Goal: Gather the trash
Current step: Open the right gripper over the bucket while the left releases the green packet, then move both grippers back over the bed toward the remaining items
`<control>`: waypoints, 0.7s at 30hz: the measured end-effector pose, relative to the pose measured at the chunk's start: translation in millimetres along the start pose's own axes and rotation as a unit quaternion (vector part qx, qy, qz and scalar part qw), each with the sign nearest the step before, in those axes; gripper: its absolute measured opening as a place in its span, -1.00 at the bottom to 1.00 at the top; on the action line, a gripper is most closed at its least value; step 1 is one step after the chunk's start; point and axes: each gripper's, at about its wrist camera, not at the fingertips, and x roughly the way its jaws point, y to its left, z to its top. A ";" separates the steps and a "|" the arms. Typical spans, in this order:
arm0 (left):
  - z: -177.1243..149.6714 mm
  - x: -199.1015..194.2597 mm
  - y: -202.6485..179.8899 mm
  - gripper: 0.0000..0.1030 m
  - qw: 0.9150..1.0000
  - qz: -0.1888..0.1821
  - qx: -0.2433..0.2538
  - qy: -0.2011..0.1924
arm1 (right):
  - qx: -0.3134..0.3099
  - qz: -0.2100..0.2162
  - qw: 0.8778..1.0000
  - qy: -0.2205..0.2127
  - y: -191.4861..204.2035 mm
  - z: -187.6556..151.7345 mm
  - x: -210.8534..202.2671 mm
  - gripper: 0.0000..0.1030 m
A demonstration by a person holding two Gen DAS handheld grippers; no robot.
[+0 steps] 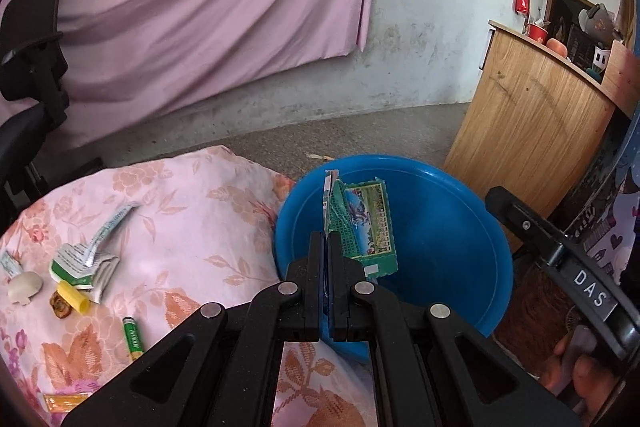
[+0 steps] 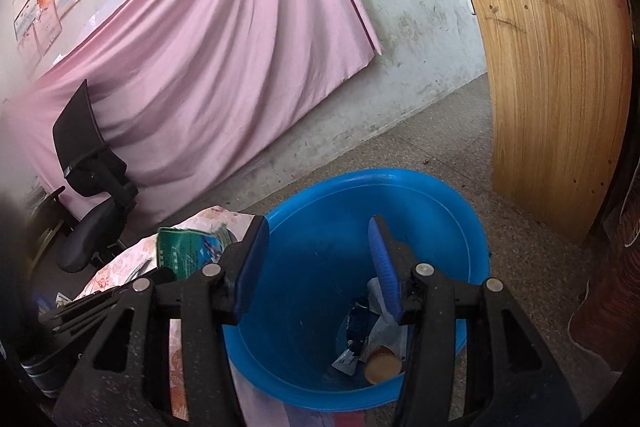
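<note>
Blue plastic basin [image 1: 440, 227]: round, open-topped, lower centre-right of the left wrist frame, beside the floral cloth; lower centre of the right wrist frame, holding crumpled wrappers [image 2: 380, 331] and a tan cylindrical piece [image 2: 380, 367] at the bottom.

Green printed packet [image 1: 364, 223]: flattened, torn, held upright over the basin, centre of frame.

Lying at lower left on the cloth: torn green-white wrapper [image 1: 86, 263], yellow cap [image 1: 74, 297], green battery [image 1: 133, 338], white shell-like piece [image 1: 25, 287], orange sachet [image 1: 64, 402].

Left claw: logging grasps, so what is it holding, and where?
The left claw pinches a green printed wrapper by its lower edge, above the blue bin.
</note>
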 end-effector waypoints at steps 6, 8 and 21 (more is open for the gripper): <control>-2.1 0.1 7.9 -0.73 1.000 0.002 -0.010 0.016 | -0.010 -0.006 1.000 -0.002 4.5 1.6 -2.3 0.52; -3.8 -4.2 13.5 -0.61 1.000 0.004 -0.021 0.014 | -0.019 -0.010 1.000 -0.010 7.4 4.2 -7.6 0.52; -15.9 -100.4 74.3 0.15 0.989 0.021 -0.071 -0.130 | -0.047 0.003 0.995 -0.089 37.3 10.1 -45.9 1.00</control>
